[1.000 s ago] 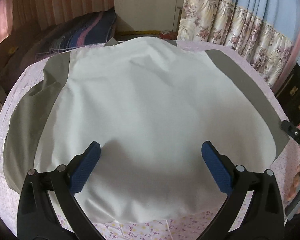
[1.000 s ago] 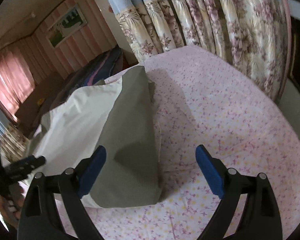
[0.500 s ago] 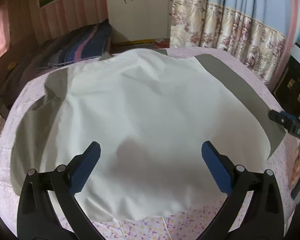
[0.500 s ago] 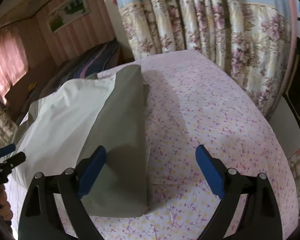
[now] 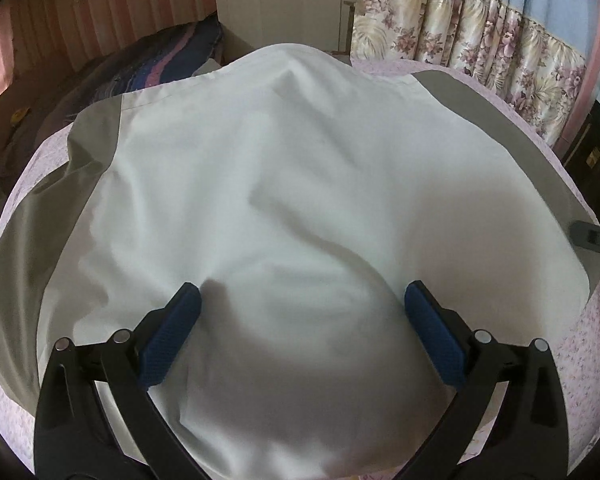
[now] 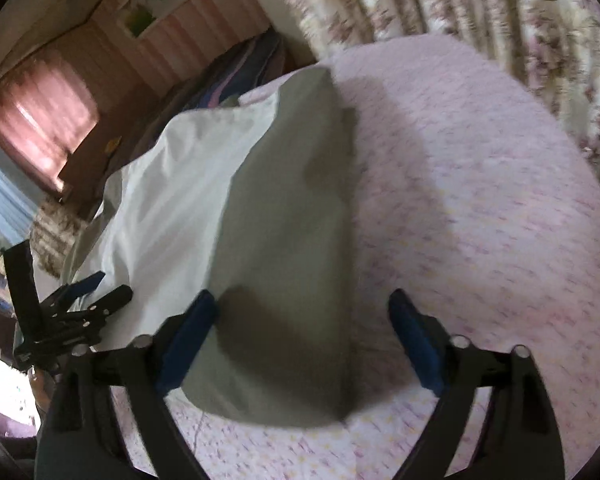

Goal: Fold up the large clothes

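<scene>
Dropped closer over the shirt [image 5: 300, 184] since a second ago. Left gripper [image 5: 302, 312] spread wide above white cloth, pinching nothing. Lying flat on the bedsheet [image 6: 480, 184], long axis running near to far, collar far. Right gripper [image 6: 304, 320] likewise spread, straddling the grey sleeve [image 6: 287, 240].

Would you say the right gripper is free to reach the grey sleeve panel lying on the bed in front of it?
Probably yes: the right gripper is open, the grey sleeve panel lies flat between its fingers, with nothing covering it.
</scene>
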